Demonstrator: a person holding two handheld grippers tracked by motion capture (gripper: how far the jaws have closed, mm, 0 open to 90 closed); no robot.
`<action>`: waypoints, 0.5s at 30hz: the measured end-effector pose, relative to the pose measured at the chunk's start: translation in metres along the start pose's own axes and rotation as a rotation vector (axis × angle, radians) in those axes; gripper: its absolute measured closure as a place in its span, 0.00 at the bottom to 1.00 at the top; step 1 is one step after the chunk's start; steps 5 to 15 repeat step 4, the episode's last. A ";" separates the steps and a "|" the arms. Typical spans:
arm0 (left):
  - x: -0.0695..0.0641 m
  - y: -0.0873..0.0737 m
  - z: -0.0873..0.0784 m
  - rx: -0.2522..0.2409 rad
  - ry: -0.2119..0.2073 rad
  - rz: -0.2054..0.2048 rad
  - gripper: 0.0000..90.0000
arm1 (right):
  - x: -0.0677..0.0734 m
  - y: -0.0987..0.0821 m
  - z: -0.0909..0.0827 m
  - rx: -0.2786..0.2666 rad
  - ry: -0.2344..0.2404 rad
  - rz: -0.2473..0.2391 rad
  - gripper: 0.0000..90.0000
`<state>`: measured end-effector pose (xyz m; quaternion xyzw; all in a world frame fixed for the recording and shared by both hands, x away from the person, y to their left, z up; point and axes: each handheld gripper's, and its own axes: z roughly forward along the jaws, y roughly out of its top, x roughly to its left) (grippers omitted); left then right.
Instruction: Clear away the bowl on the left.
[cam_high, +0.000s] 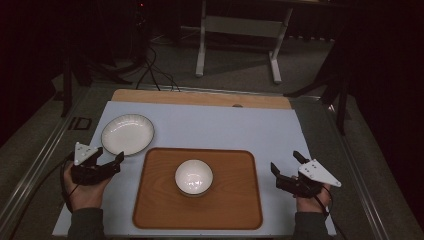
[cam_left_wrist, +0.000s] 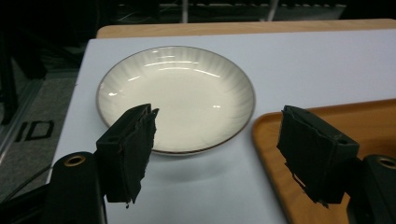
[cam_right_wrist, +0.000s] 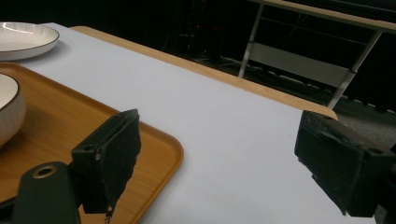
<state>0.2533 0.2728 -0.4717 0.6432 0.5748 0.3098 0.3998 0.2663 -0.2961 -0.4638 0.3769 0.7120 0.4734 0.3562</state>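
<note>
A shallow white plate (cam_high: 127, 134) with a thin dark rim is seen lying flat on the pale sheet, near the table's far left corner and just off the wooden tray's (cam_high: 150, 210) far left corner. The left gripper (cam_high: 106, 161) is held low just short of the plate's near edge, jaws spread wide and nothing between them (in the left gripper view the plate's near rim (cam_left_wrist: 177, 150) lies in the gap ahead of them), a stance judged to suit a pinch on that rim. A small white bowl (cam_high: 193, 176) stands upright at the tray's middle, presumably set there so the tray can carry it. The right gripper (cam_high: 288, 164) is kept beside the tray's right edge, also opened wide and empty, apparently parked clear of the work.
</note>
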 end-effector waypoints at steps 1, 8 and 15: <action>0.001 0.000 -0.001 -0.007 0.016 0.007 0.30 | -0.001 0.000 0.000 0.000 0.000 0.002 0.16; 0.002 -0.001 -0.004 -0.026 0.032 -0.001 0.30 | -0.002 0.000 0.000 -0.006 -0.004 0.012 0.16; 0.002 -0.001 -0.004 -0.026 0.032 -0.001 0.30 | -0.002 0.000 0.000 -0.006 -0.004 0.012 0.16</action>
